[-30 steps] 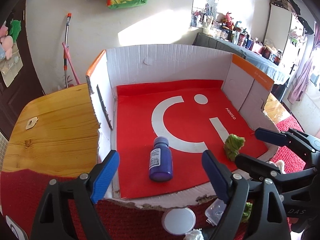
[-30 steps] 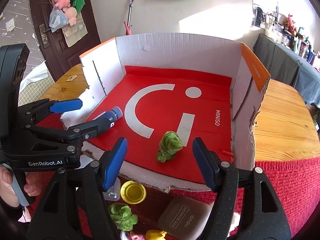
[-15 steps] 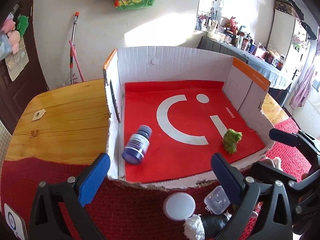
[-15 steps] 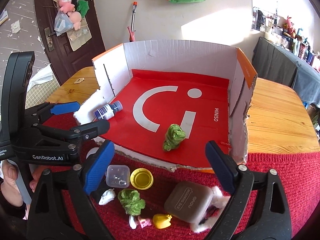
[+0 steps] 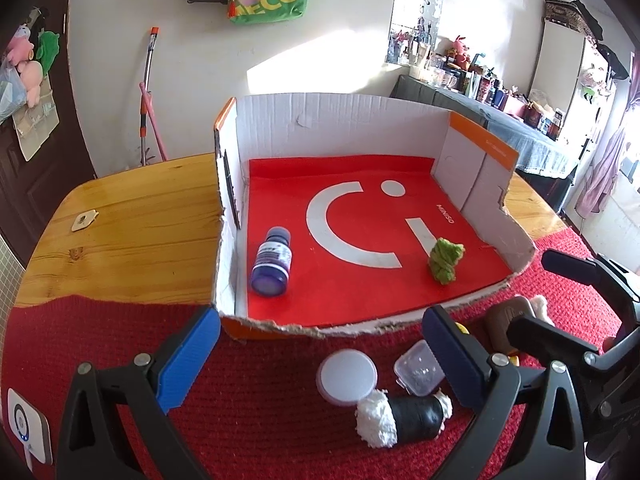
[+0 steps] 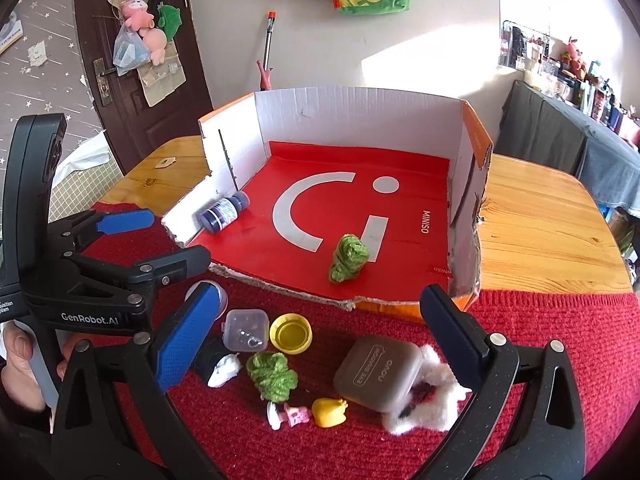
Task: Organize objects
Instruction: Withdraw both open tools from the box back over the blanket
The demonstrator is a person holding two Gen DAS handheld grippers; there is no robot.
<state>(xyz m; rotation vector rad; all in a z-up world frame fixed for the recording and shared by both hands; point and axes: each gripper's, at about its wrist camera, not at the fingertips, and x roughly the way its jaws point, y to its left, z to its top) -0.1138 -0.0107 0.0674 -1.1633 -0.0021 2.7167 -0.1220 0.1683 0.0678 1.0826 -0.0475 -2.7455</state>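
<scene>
Red mat (image 6: 560, 340): box (image 6: 360, 112) holds bottle (image 5: 272, 262), green yarn (image 6: 348, 258).

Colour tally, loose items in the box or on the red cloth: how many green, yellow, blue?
Green: 2, yarn balls
Yellow: 2, lid, toy
Blue: 1, bottle
Total: 5
</scene>
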